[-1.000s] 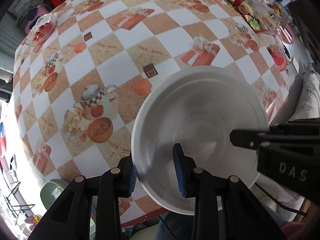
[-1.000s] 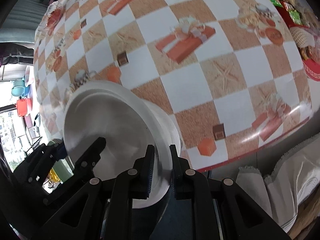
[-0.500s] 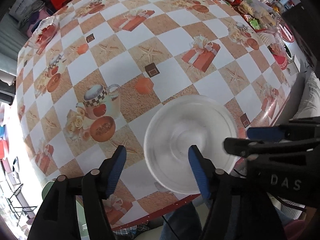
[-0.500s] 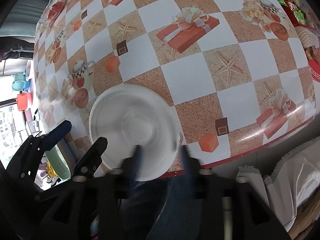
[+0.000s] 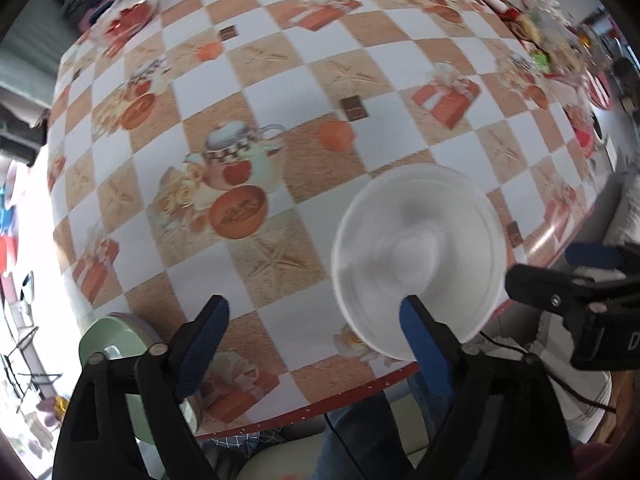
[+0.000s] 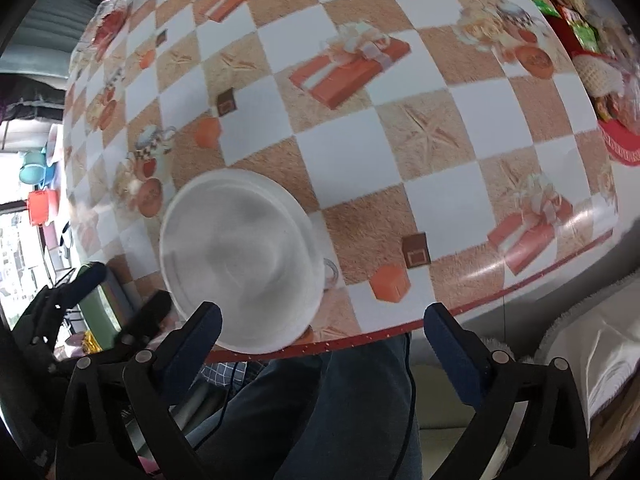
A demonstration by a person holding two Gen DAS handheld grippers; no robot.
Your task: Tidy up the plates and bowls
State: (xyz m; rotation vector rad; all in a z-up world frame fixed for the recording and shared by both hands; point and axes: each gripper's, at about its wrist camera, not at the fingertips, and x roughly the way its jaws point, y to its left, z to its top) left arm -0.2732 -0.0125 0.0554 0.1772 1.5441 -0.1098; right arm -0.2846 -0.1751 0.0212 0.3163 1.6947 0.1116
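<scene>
Left wrist view. The left gripper (image 5: 308,320) points down at the table (image 5: 304,80), which is covered in a checkered cloth printed with gift boxes, cups and starfish. Its jaws have just been opening and now stand wide with nothing between the blue pads (image 5: 204,340). The white bowl (image 5: 418,260) sits on the cloth near the table's front edge — blurred, mouth up. The right-hand pad overlaps the bowl's near rim in the picture; contact there cannot be told, but nothing is clamped. A pale green plate (image 5: 110,346) lies at the table's lower left corner, partly behind the left finger; there looks to be a second layer under its rim. The right gripper (image 5: 560,276) shows at the right edge, beside the bowl, black with a blue pad.

Right wrist view. The right gripper (image 6: 320,332) tilts steeply down over the front edge of the table (image 6: 400,140). Its jaws have also just been opening — spread wide, nothing held. The white bowl (image 6: 240,264) rests on the cloth near the edge, above and beside the left pad (image 6: 200,336), outside the gap. Below the edge, a person's jeans-clad legs (image 6: 340,400). The left gripper (image 6: 120,300) appears at the lower left, dark, with the green plate (image 6: 96,308) partly hidden behind it. A red tray of snack packets (image 6: 600,60) sits at the far right.
</scene>
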